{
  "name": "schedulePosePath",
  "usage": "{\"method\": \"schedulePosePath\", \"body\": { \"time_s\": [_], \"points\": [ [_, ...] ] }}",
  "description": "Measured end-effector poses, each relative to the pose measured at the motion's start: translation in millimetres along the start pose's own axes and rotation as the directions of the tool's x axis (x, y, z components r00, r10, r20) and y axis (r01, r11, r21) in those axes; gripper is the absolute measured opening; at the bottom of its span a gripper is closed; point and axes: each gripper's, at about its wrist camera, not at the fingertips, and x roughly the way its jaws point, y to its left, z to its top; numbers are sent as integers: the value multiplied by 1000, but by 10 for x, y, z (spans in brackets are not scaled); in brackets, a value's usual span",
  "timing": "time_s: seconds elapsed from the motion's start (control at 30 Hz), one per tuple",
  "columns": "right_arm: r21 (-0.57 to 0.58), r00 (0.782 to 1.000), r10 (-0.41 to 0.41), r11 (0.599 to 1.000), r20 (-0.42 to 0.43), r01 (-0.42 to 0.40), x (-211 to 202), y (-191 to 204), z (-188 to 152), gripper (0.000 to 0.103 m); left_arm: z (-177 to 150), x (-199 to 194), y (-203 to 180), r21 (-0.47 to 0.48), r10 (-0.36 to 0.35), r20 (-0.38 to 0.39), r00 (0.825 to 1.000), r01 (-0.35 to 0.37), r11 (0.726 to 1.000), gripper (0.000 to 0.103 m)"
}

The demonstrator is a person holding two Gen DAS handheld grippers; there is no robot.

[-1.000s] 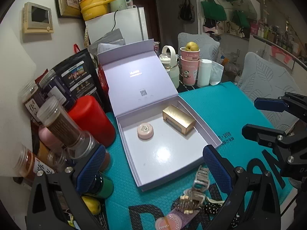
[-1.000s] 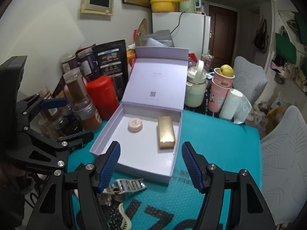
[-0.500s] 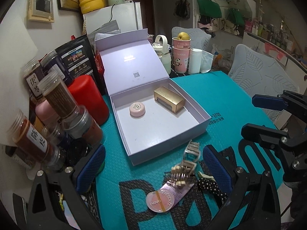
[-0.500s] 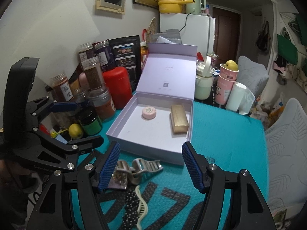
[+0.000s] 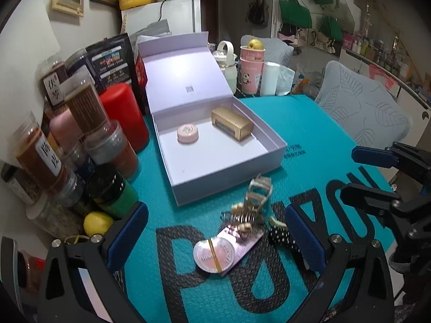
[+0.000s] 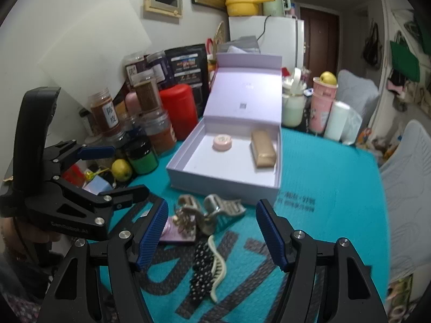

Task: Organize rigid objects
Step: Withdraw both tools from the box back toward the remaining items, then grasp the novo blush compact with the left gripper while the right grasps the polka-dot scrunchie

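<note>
2 items in lavender box (image 5: pixel 272 158), hair clips (image 6: pixel 212 212) outside

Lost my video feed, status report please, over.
Both hand-held grippers, left and right, open, empty. Hair clips loose on mat before open box. Nothing blocking.

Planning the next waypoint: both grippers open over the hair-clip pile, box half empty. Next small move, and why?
Probably lower the right gripper onto the silver claw clip and close. Its jaws stand open and empty just short of the pile, that clip lies on top nearest the open box, and the left gripper hovers over the round compact.
</note>
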Motion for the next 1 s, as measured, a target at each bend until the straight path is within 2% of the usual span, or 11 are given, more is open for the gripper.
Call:
{"method": "schedulePosePath", "body": {
  "time_s": [0.13,0.33,0.6,0.87,1.0],
  "points": [
    [21,1000,-1,1000,-27,2,114,-27,-155,68,-119,70,27,-3,5,-22,1000,-5,1000,103],
    [104,998,47,994,-46,-42,275,-95,-414,68,-308,257,71,-19,-37,-55,998,36,999,103],
    [163,994,58,986,-88,-43,493,-106,-747,68,-552,588,151,-83,-80,-135,988,69,994,103],
    [131,997,14,991,-72,-4,529,-90,-903,68,-678,758,154,-117,-101,-158,982,83,990,103],
    [106,998,12,994,-67,-4,550,-56,-918,68,-690,832,122,-106,-78,-167,983,61,992,103]
  ]
}}
